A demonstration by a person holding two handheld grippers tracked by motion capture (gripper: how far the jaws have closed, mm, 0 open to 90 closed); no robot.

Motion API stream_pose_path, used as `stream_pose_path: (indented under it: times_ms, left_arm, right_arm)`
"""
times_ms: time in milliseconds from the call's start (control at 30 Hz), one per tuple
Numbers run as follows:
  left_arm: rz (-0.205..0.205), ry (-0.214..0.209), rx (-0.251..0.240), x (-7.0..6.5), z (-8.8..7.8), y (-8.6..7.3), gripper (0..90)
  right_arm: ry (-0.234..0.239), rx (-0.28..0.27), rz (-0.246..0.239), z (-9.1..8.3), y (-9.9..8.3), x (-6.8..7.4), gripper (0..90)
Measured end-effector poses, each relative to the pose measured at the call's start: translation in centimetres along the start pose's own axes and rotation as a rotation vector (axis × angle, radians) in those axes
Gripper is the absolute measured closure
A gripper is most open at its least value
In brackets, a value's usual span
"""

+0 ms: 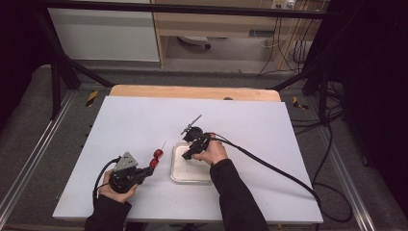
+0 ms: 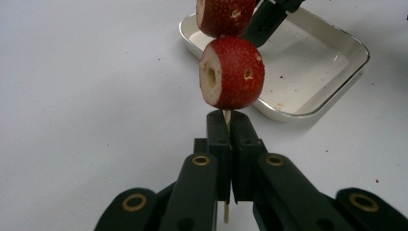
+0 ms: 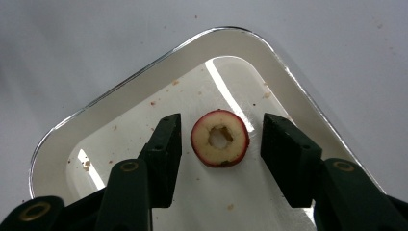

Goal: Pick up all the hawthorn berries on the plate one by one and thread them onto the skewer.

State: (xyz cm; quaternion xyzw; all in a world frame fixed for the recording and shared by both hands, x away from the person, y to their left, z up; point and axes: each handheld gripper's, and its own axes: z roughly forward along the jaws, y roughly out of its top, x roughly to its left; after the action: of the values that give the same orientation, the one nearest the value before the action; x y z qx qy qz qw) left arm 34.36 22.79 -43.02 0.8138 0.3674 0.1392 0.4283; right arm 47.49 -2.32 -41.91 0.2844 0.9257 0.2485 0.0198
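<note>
My left gripper (image 2: pixel 229 120) is shut on a thin wooden skewer (image 2: pixel 226 118) that carries two cored red fruits (image 2: pixel 233 72), seen in the high view as red fruits (image 1: pixel 156 155) just left of the tray. My right gripper (image 3: pixel 219 139) hangs over the steel tray (image 3: pixel 144 86), jaws apart on either side of a single cored red fruit (image 3: pixel 220 137) lying on the tray floor. Neither pad touches that fruit. In the high view the right gripper (image 1: pixel 192 150) points down into the tray (image 1: pixel 179 175).
The white table sheet (image 1: pixel 144 120) spreads around the tray. A black cable (image 1: pixel 269 166) trails from the right gripper to the right edge. Red crumbs dot the tray floor. A wooden board edge (image 1: pixel 192 91) runs along the far side.
</note>
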Motion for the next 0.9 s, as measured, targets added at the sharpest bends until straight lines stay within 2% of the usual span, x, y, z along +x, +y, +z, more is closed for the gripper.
stream_pose_path:
  times_ms: [300, 467, 600, 700, 900]
  left_arm:
    - [0.004, -0.001, 0.002, -0.1, 0.0, 0.0, 88.3]
    - [0.005, 0.001, 0.000, -0.1, 0.0, 0.0, 88.3]
    - [0.005, 0.001, -0.003, -0.1, 0.0, 0.0, 88.3]
    - [0.007, 0.000, -0.006, -0.2, -0.1, 0.1, 88.3]
    - [0.008, -0.001, -0.016, -0.4, -0.3, 0.1, 88.3]
  right_arm:
    - [0.003, 0.009, -0.024, 0.3, 0.0, 0.0, 60.5]
    - [0.002, 0.010, -0.019, 0.3, 0.0, 0.0, 61.2]
    - [0.009, -0.018, 0.027, -0.5, 0.1, 0.0, 61.4]
    - [0.024, -0.048, 0.080, -1.4, 0.2, 0.2, 61.4]
    - [0.034, -0.112, 0.155, -3.6, -0.1, 0.6, 61.5]
